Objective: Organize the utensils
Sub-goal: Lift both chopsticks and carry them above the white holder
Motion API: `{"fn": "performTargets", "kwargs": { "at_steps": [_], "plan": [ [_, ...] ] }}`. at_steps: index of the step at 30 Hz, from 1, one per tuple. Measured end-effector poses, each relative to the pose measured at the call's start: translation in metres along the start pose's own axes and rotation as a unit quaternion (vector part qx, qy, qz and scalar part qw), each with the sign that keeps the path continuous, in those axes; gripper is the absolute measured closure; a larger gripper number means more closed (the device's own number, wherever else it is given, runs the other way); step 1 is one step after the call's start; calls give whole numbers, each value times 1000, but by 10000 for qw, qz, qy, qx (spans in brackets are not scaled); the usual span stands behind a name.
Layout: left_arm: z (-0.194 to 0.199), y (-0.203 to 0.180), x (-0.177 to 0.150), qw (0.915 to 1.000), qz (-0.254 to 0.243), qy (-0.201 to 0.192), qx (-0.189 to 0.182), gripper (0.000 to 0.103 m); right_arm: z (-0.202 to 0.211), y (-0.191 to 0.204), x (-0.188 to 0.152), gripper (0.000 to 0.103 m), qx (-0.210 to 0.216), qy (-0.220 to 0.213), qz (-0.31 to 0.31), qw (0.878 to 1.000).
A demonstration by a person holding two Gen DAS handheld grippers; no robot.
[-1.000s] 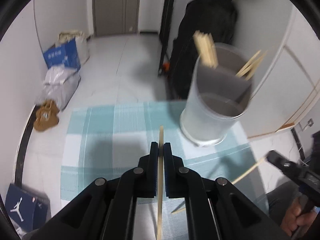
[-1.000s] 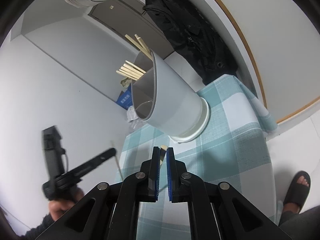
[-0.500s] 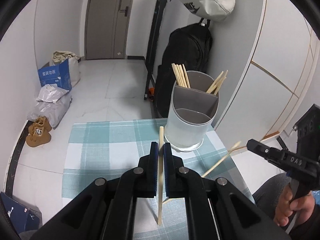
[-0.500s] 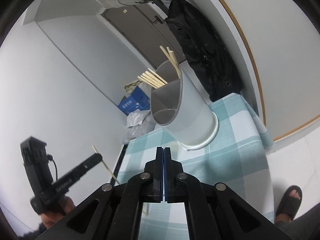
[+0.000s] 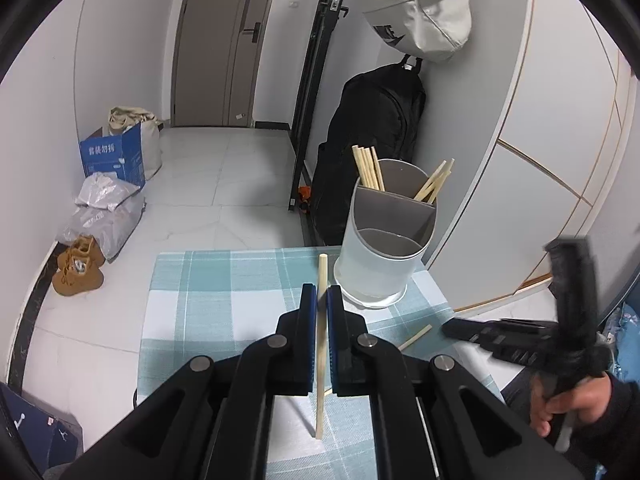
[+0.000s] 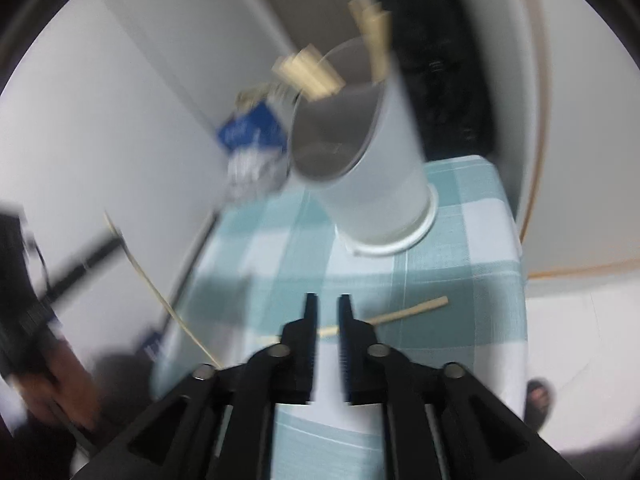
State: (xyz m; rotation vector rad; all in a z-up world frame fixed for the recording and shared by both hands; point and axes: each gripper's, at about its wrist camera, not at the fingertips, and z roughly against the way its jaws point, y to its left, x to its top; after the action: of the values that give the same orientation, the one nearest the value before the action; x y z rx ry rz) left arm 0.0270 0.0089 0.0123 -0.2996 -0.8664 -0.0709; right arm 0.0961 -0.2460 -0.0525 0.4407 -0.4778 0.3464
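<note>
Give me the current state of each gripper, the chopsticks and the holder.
left gripper: shut on a chopstick, held clear of the cloth.
right gripper: fingers just opening, nothing between them.
loose chopstick: lying flat on the checked cloth.
utensil holder: upright, chopsticks in both rear compartments, front compartment looks empty.

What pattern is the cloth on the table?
The tablecloth is a teal-and-white check, clearest in the left wrist view.

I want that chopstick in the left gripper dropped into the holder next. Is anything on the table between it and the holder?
Nothing visible. The left gripper is shut on the chopstick, and only bare checked tablecloth lies between it and the utensil holder, whose front compartment is open and empty.
</note>
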Motion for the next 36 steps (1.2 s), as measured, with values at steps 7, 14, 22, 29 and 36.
{"fn": "performTargets", "kwargs": {
  "at_steps": [7,14,22,29,36],
  "plan": [
    [5,23,-3,9998,212,0,-50,102,-66,79,-7,69,-33,1125,2862,9515],
    [9,55,-6,9984,557,3,-53,102,-128,111,-12,72,87,2241,4328,8731],
    [4,72,-5,9973,714,-39,-174,102,-154,124,-10,83,193,3172,5014,8048],
    [2,79,-2,9970,723,11,-260,102,-155,120,-7,99,396,3277,4781,8139],
    [7,68,2,9986,462,-24,-270,102,-127,109,29,99,732,2333,3800,8921]
  ]
}}
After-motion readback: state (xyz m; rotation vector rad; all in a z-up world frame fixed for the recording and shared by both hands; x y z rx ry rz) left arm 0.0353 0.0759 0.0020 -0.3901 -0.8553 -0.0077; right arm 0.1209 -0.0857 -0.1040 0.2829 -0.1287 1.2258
